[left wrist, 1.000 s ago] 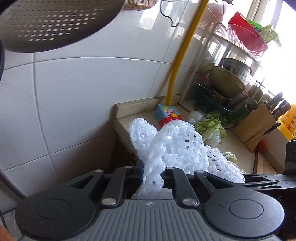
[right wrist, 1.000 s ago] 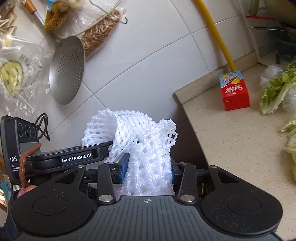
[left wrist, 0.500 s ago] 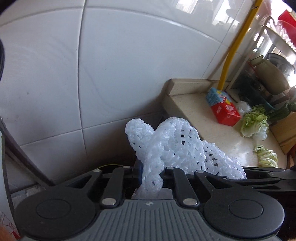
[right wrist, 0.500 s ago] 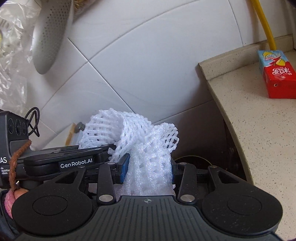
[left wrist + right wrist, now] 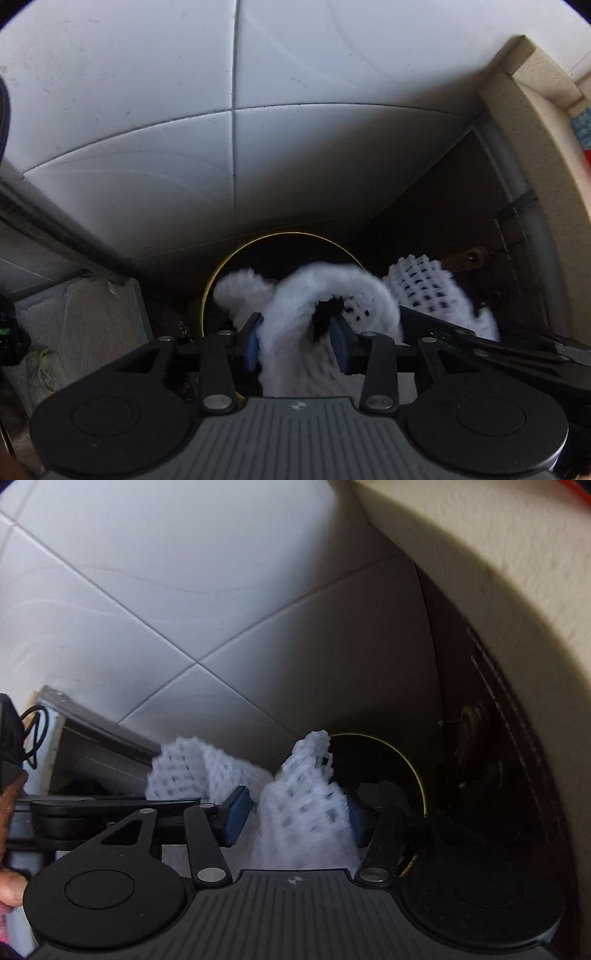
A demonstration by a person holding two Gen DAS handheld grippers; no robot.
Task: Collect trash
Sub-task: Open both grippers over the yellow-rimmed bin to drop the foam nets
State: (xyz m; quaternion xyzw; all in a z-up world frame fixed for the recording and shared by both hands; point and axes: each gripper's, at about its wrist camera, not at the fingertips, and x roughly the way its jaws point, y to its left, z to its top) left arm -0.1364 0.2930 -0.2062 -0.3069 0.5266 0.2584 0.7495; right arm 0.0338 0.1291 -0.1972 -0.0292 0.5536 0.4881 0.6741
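A white foam net (image 5: 295, 317) sits between the blue pads of my left gripper (image 5: 297, 345), whose jaws have spread apart around it. It hangs over a dark round bin with a gold rim (image 5: 266, 240) on the floor by the tiled wall. A second white foam net (image 5: 306, 812) sits between the pads of my right gripper (image 5: 291, 816), whose jaws also stand apart; the bin's rim (image 5: 410, 760) shows just right of it. Each gripper's net shows in the other's view, as in the left wrist view (image 5: 424, 288).
A white tiled wall (image 5: 295, 147) stands behind the bin. The beige counter's edge (image 5: 535, 166) overhangs on the right, with a dark cabinet space (image 5: 498, 738) below. A grey box (image 5: 81, 325) lies left of the bin.
Both grippers have dropped from counter height down beside the counter to just above the floor bin. Both pairs of jaws have spread wider, and the nets look blurred and loosened.
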